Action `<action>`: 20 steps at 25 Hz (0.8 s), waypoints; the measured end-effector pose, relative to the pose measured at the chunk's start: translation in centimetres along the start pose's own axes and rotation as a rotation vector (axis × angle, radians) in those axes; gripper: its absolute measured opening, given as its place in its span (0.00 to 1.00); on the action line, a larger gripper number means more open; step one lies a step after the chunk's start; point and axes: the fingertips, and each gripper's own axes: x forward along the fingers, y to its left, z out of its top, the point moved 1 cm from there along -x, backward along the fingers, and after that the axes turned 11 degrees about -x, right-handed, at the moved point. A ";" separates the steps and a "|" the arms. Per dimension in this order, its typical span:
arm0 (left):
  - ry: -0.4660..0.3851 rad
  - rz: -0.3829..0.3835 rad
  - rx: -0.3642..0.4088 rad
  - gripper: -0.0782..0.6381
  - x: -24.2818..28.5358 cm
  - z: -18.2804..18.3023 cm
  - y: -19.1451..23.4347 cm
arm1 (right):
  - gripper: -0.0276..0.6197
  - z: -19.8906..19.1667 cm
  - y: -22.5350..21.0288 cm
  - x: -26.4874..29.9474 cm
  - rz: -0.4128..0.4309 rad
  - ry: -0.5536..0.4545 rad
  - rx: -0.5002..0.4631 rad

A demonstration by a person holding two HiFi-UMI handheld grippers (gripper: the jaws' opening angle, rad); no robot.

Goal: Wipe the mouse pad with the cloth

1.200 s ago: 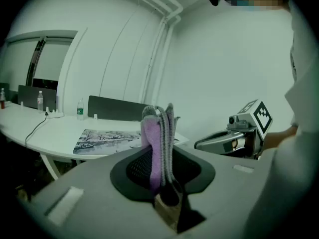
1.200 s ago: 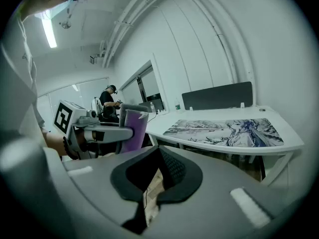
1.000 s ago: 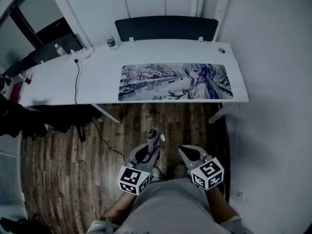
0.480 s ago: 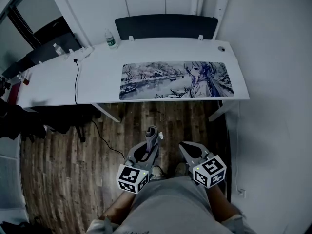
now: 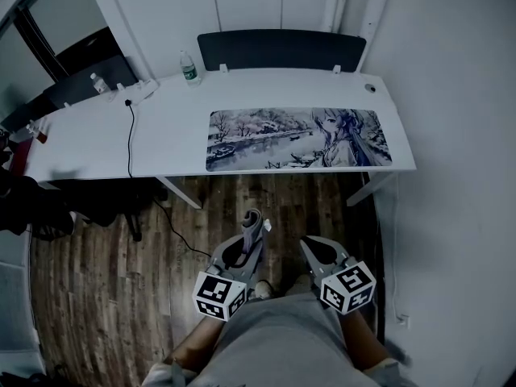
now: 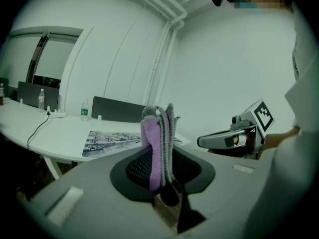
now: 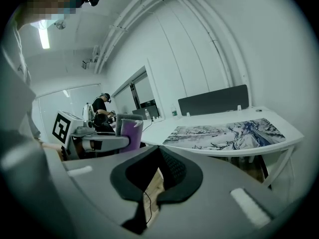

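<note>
So, mouse pad (image 5: 300,138) lying flat on white desk (image 5: 161,131), showing snowy anime print. Left gripper (image 5: 250,240) pinching folded purple-grey cloth (image 6: 158,138); right gripper (image 5: 310,247) sitting closed, empty.

Grey left claw (image 5: 253,218), grey right claw (image 5: 310,243), black-and-white marker cubes (image 5: 220,295), grey shirt (image 5: 282,347)

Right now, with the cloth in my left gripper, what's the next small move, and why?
Probably carry the left gripper forward and up to the mouse pad. Its jaws are shut on the cloth, but it hangs over the floor, short of the desk, so wiping cannot begin.
</note>
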 end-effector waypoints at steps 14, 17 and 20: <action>-0.015 0.008 -0.012 0.27 2.4 1.5 3.8 | 0.05 1.1 -2.2 4.5 0.007 -0.013 -0.030; -0.013 0.025 -0.015 0.27 3.9 2.1 5.0 | 0.05 1.4 -4.0 6.3 0.016 -0.013 -0.023; -0.015 0.046 -0.023 0.27 5.9 3.2 6.7 | 0.05 2.4 -6.3 8.5 0.017 -0.020 -0.028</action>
